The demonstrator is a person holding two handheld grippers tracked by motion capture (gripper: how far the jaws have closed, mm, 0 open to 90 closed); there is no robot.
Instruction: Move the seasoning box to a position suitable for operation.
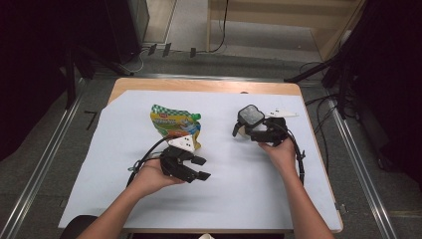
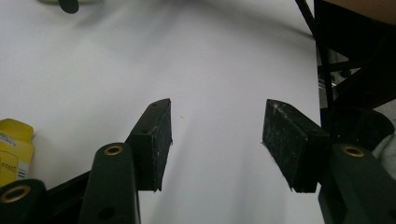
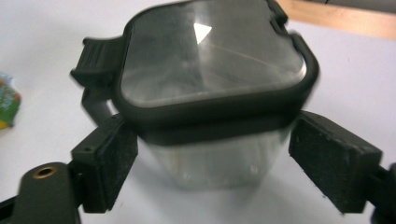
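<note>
A clear square container with a black-rimmed lid (image 1: 250,117) stands on the white sheet (image 1: 224,189) at the right. My right gripper (image 1: 244,130) has its jaws on either side of the container (image 3: 210,93), below the lid. The right pad (image 3: 334,161) stands off from the wall and the left pad (image 3: 109,163) is close against it, so the grip is open. My left gripper (image 1: 202,168) lies lower left of centre, open, with bare sheet between its pads (image 2: 217,140). A green and yellow snack pouch (image 1: 175,124) lies just behind it.
The sheet covers a wooden table (image 1: 199,85) whose far edge shows as a bare strip. A corner of the pouch (image 2: 14,154) is at the left of the left gripper view. Dark stands and cables ring the table.
</note>
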